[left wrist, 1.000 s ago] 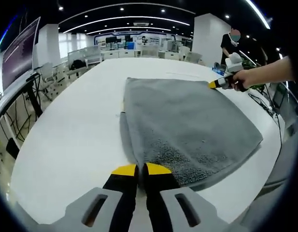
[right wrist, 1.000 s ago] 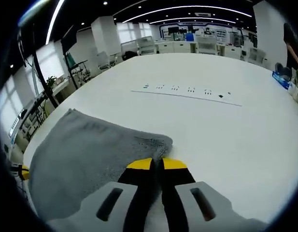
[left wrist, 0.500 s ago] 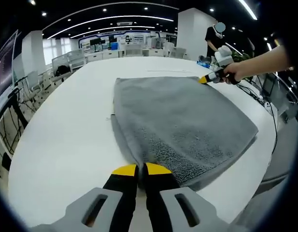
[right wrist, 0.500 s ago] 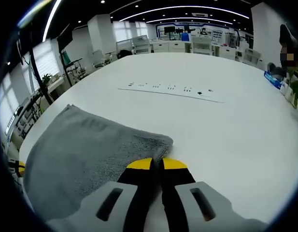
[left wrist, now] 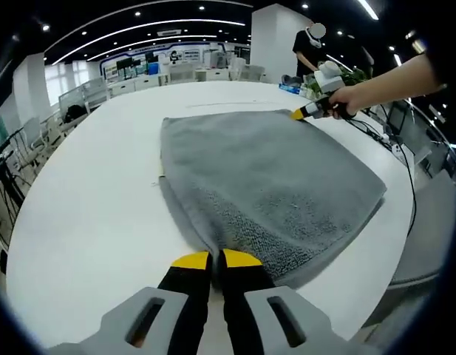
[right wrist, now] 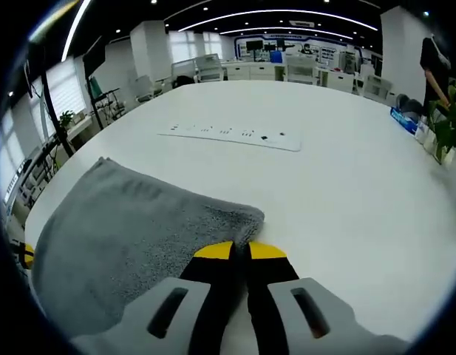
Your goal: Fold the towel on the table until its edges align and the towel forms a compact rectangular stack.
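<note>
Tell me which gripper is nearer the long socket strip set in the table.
Right. The right gripper pinches the grey towel corner facing the socket strip; the left gripper holds the opposite corner, farther off.

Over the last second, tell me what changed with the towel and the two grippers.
Little changed. Both views drifted, which looks like camera motion as the hands carry the towel along. The left gripper stays shut on its near corner and the right gripper on the far corner. The towel stays folded over on the table.
</note>
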A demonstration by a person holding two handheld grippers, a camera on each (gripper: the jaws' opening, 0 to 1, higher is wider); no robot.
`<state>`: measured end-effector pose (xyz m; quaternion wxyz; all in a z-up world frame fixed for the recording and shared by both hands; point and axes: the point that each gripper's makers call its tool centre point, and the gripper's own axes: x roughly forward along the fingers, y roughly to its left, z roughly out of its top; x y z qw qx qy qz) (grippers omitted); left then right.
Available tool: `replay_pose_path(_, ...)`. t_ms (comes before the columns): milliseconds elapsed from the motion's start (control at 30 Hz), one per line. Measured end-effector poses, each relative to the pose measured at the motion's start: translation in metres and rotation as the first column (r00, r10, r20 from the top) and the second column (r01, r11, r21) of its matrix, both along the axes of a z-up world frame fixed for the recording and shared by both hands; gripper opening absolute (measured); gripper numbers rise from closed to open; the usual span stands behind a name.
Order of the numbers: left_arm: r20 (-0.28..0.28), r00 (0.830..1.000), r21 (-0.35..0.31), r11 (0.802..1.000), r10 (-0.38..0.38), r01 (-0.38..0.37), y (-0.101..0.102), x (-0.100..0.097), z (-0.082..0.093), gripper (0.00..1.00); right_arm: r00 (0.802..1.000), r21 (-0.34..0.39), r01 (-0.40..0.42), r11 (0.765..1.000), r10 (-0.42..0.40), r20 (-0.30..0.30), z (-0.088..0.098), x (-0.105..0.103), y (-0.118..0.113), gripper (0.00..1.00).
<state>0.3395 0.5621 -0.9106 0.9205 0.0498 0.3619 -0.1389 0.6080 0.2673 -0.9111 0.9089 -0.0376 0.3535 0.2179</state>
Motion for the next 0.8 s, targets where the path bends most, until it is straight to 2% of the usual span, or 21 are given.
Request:
replay_pose_path(533,0.0,1.0,0.017,0.999,0.03,-0.03,-0.022,0.004,-0.002,0.05,0.996,0.005,-0.083,0.997,0.082,0.028,0.005,-0.002,-0.009,0.03)
replay_pose_path(800,0.002,1.0,0.014,1.0,0.018,-0.018,-0.038,0.007,-0.004,0.05,0.997,0.006,-0.078,0.997,0.078,0.027,0.006,0.0,-0.032,0.03)
